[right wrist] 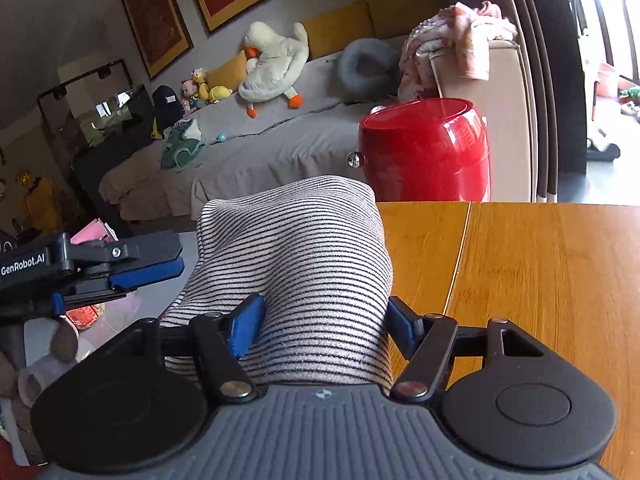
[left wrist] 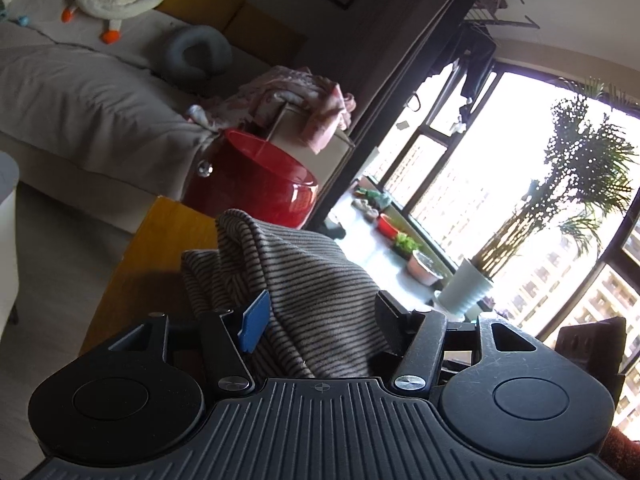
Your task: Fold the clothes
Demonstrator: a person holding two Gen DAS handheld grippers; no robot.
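Your left wrist view is blown out at the right by the window, leaving the rest dim. Your right wrist view is evenly lit. Both bend at the edges.

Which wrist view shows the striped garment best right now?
The right wrist view: the striped garment is well lit, bunched between the right gripper fingers over the wooden table. The left wrist view shows it darker, backlit by the window.
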